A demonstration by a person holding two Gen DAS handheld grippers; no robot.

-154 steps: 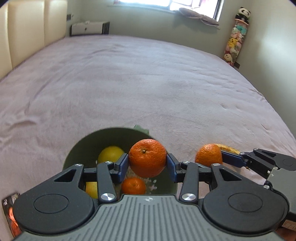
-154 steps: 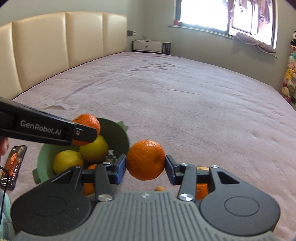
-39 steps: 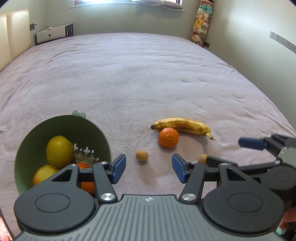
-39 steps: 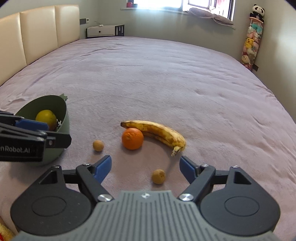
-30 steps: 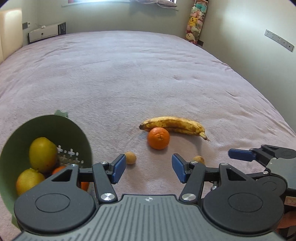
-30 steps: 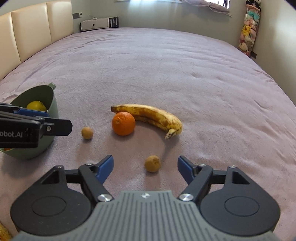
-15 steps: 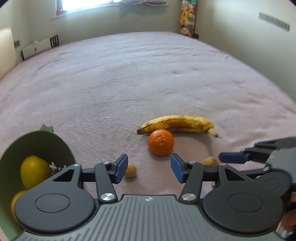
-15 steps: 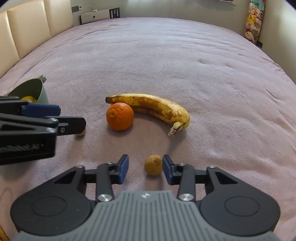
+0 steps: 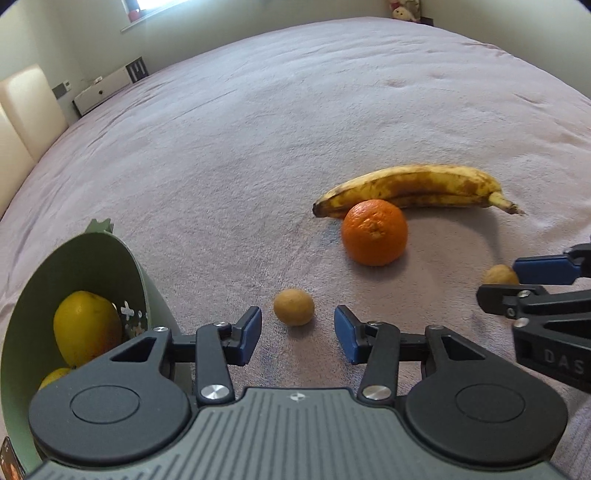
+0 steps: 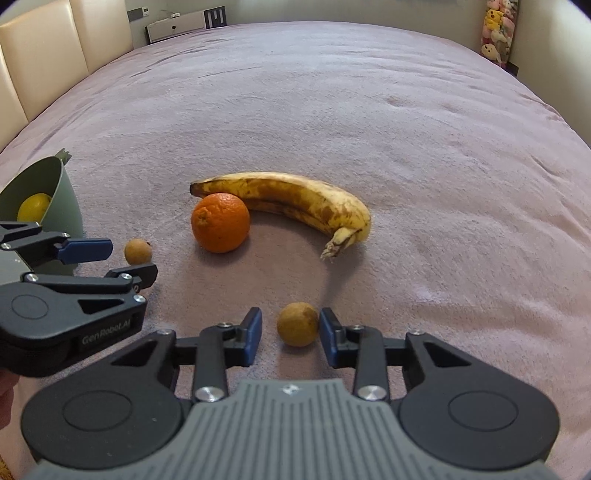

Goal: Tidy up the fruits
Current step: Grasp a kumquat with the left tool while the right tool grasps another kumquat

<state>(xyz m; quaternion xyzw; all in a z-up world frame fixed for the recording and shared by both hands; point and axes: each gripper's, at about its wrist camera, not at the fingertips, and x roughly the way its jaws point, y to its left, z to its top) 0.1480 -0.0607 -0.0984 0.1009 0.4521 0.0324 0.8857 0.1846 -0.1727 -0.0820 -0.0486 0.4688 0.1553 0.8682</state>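
Note:
Two small brown round fruits lie on the purple bedspread point(image 10: 424, 155). One small fruit point(image 9: 293, 307) sits just ahead of my left gripper point(image 9: 297, 325), whose jaws are closing with gaps on both sides. The other small fruit point(image 10: 298, 324) lies between the fingertips of my right gripper point(image 10: 291, 328); it touches the right pad, and a gap shows at the left pad. An orange point(image 9: 375, 232) rests against a spotted banana point(image 9: 413, 188) beyond both. At the left stands a green bowl point(image 9: 144, 280) with yellow fruit inside.
The bowl point(image 10: 62, 206) stands close beside the left gripper point(image 10: 122, 260). The right gripper point(image 9: 498, 280) shows at the right edge of the left wrist view. A cream headboard point(image 10: 55, 48) and a low white unit point(image 10: 177, 26) line the far side.
Both grippers have sunk toward the small brown fruits. The right jaws have narrowed sharply around one. The left jaws have narrowed a little, and that view has rolled.

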